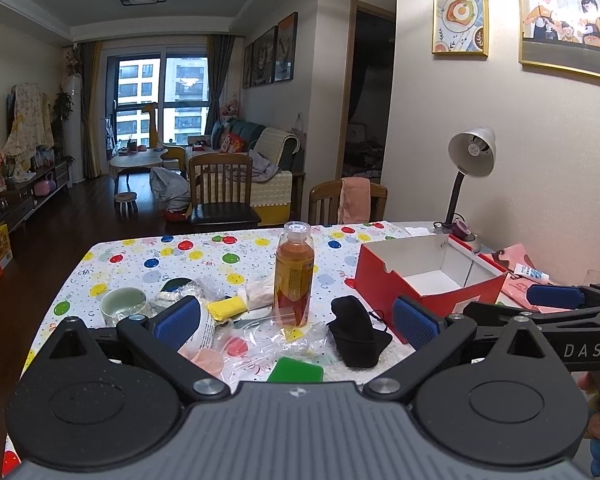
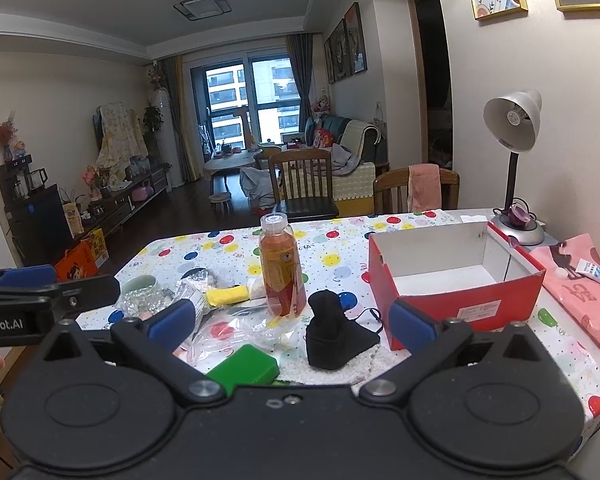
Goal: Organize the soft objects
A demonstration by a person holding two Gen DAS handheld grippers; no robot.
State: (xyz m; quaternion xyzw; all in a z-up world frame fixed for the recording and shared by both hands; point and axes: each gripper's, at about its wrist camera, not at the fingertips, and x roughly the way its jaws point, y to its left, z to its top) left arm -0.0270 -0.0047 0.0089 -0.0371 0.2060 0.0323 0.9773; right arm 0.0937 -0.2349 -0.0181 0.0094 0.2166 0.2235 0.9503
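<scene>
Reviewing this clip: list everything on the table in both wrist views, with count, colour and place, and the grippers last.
table: one, white cloth with coloured dots.
box: one, red outside, white inside, open and empty, right side.
bottle: one, amber liquid, upright, centre.
black mask: one, black fabric, between bottle and box.
yellow block: one, yellow, left of bottle.
green block: one, green, near edge.
plastic bags: clear, crumpled, count unclear, left of centre.
cup: one, pale green, far left.
lamp: one, silver shade, back right.
pink bag: one, pink, far right.
tube: one, white, on pink bag.
left gripper: open, empty.
right gripper: open, empty.
</scene>
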